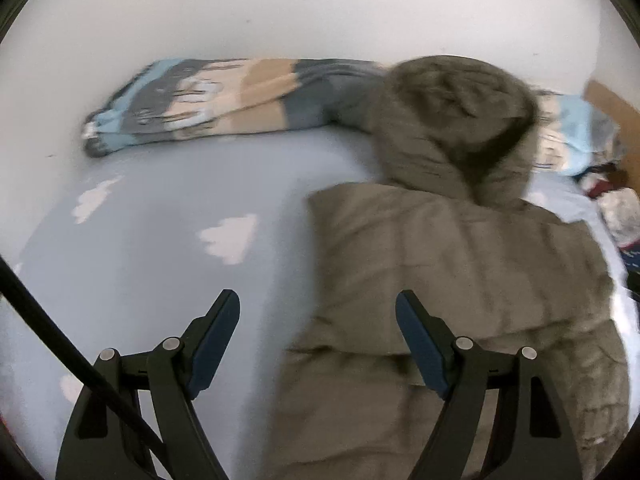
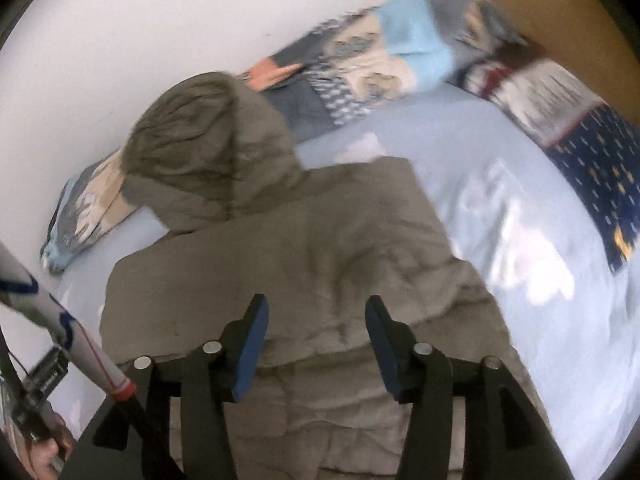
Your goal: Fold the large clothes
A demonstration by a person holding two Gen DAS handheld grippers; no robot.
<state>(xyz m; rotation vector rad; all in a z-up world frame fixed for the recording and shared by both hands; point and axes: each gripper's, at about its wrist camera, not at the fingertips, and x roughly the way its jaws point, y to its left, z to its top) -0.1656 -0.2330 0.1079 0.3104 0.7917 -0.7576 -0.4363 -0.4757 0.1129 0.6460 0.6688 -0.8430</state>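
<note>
Jacket [image 1: 460,264], olive-drab, padded and hooded, lies on the bed [image 1: 152,264], which wears a pale blue sheet printed with white clouds. It sits toward the bed's right half in the left wrist view, hood [image 1: 456,120] up against the far edge by the wall [image 1: 280,8], body running back toward the near edge.

Left to right in that view: bare sheet at the left, a patterned blanket [image 1: 224,100] rolled along the far edge, then the jacket, then more bedding at the far right corner. The left gripper [image 1: 318,312] hangs above the jacket's left edge, jaws spread wide, nothing between them; one finger is over sheet, the other over fabric.

In the right wrist view the right gripper [image 2: 316,316] hovers over the jacket's middle, jaws parted and empty, the pads not pressing the cloth. A dark patterned pillow [image 2: 592,176] lies at the right edge of the bed. A hand [image 2: 48,448] on a handle shows at the lower left.

Step in hand, by judgement: sides look already folded inward, since the body reads as a narrow rectangle with no sleeve sticking out; both grippers are free between grasps. The next move probably calls for taking the lower hem, or the hood, and bringing one over the other. The hem itself is out of view below the fingers.

Look of the jacket: quilted, puffy, creased across the back, a thick fold ridge just ahead of the right gripper. Bulky stuff; likely to spring open unless pressed down. Both views are blurred.
</note>
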